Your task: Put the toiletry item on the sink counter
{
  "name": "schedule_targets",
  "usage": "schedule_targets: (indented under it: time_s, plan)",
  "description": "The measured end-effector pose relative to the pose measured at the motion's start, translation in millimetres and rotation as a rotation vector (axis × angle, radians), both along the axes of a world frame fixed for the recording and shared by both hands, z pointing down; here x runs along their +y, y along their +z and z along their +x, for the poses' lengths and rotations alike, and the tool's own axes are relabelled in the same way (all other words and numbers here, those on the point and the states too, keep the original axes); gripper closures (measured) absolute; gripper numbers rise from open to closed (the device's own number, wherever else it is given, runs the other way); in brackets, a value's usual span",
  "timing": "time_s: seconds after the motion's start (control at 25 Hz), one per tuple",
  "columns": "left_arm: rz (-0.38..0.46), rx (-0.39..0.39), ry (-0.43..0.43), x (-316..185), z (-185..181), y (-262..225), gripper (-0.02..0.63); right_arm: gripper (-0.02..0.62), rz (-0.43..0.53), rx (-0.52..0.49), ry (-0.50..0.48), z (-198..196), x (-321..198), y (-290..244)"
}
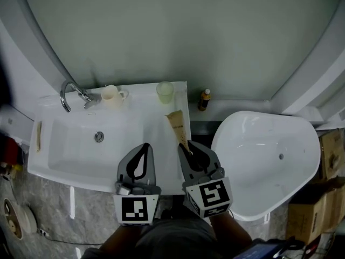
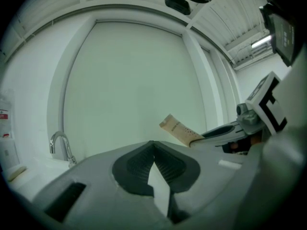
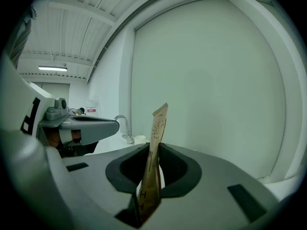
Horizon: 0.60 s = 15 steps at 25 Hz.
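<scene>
Toiletry tube [image 1: 178, 127] is pinched by one end in my right gripper [image 1: 187, 149], over the sink counter's [image 1: 141, 106] right edge; my left gripper [image 1: 143, 150] is closed, empty. Released here, it may topple off.

So the sink counter [image 1: 141, 100] is a white one-piece deal with a wide rectangular basin [image 1: 75, 152] sunk into it and a round metal drain [image 1: 99, 136] in the basin. A chrome faucet [image 1: 73, 93] sits at the back left, curving toward the left. Just beside it on the back rim stands a cream mug [image 1: 111, 96], handle pointing right. A pale green cup [image 1: 165, 92] stands upright near the back right corner, well apart from the mug. On the left rim lies a thin tan thing [image 1: 38, 135]; can't tell what it is. The counter's right strip looks bare up to the cup.
</scene>
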<state>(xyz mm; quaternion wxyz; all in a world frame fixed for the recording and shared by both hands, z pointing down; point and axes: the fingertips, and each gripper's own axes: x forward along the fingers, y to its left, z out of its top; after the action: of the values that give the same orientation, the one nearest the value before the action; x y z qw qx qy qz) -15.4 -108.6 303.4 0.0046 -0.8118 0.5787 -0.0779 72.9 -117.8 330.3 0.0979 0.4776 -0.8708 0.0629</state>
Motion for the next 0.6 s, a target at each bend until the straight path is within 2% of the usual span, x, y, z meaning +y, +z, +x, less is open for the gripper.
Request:
schedule_targets:
  time_s: [0.36,0.6]
  plan:
    - [0.05,0.007,-0.052,-34,-8,-24,0.595,0.535,0.067,-0.001,-0.048,-11,-44,-32]
    - [0.024,0.023,-0.056,-64,-23,-11,0.595,0.535,0.031,-0.009,-0.04,-25,-74,-21]
